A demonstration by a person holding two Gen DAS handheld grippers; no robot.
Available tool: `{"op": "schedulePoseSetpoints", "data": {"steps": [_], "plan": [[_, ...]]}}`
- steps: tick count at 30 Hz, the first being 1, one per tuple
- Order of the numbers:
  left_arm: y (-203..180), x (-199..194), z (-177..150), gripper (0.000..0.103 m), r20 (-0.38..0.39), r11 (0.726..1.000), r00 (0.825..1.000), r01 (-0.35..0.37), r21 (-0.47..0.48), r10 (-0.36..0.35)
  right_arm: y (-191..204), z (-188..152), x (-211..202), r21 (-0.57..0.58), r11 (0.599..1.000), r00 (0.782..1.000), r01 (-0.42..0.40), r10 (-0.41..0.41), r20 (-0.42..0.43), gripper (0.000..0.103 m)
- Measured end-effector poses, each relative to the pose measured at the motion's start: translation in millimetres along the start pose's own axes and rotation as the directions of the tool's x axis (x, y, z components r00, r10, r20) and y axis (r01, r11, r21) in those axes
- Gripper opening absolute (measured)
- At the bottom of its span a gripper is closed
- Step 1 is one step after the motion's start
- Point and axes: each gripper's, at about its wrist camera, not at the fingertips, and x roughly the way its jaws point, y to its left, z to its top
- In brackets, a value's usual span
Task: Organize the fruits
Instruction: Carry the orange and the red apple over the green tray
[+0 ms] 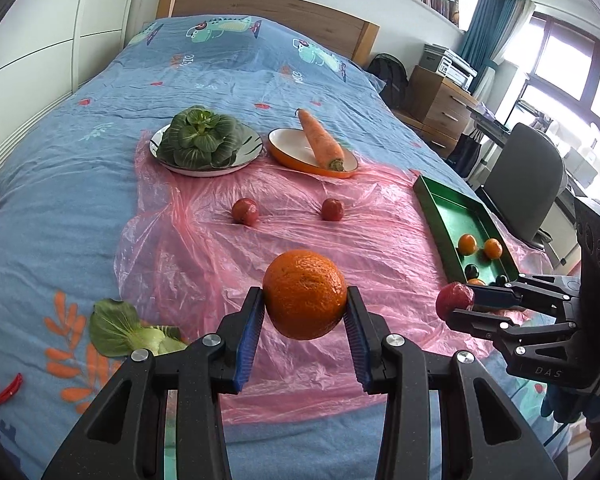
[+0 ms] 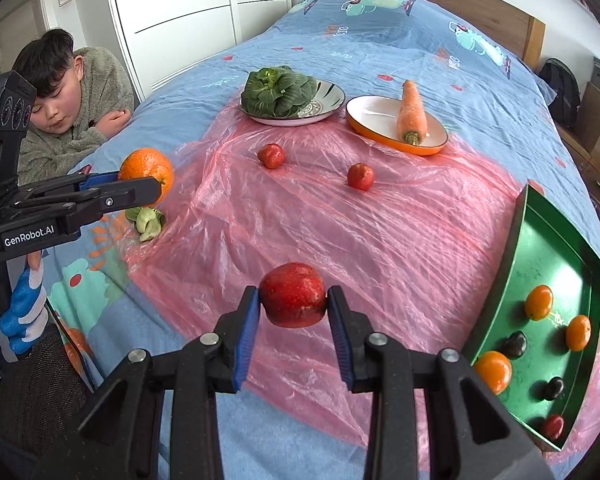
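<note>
My left gripper [image 1: 305, 306] is shut on a large orange [image 1: 304, 294] and holds it above the pink plastic sheet [image 1: 228, 264]. My right gripper [image 2: 293, 300] is shut on a red apple [image 2: 293, 294], also held above the sheet; it shows in the left wrist view [image 1: 454, 300] at the right. Two small red apples [image 1: 245, 211] [image 1: 333, 209] lie on the sheet. A green tray [image 2: 512, 276] at the right holds several small oranges [image 2: 539, 302], dark fruits [image 2: 515, 345] and one red fruit [image 2: 552, 427].
A plate with a leafy green [image 1: 202, 142] and an orange dish with a carrot [image 1: 322, 142] stand at the back of the sheet. A loose bok choy [image 1: 128, 330] lies on the blue bedspread at the left. A child [image 2: 72, 100] leans on the bed's left side.
</note>
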Motion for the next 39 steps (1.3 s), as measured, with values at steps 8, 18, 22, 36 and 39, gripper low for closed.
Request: {"op": "schedulePoseSetpoints", "data": {"steps": [8,18,22,36,39], "plan": [[-32,-7,-14,0.035,-0.015,0.998,0.999,0.043,0.041,-0.043,-14,-25,-26,0.036,0.998,0.999,0.043,-0.043,-0.009,0.057],[-76,-8,-20,0.035,-0.039,0.991,0.995,0.091,0.099,-0.088,-38,-53,-49,0.088,0.992,0.996,0.087,-0.087,-0.009,0.057],[-94,-7,-19,0.035,-0.048,0.987,0.993,0.109,0.117,-0.104,-50,-63,-56,0.114,0.988,0.995,0.101,-0.101,-0.005,0.057],[-158,14,-11,0.035,-0.096,0.967,0.98,0.189,0.171,-0.174,-108,-95,-80,0.224,0.962,0.987,0.157,-0.162,0.005,0.057],[-173,19,-7,0.035,-0.105,0.962,0.976,0.206,0.182,-0.189,-123,-102,-85,0.25,0.953,0.984,0.169,-0.177,0.008,0.057]]}}
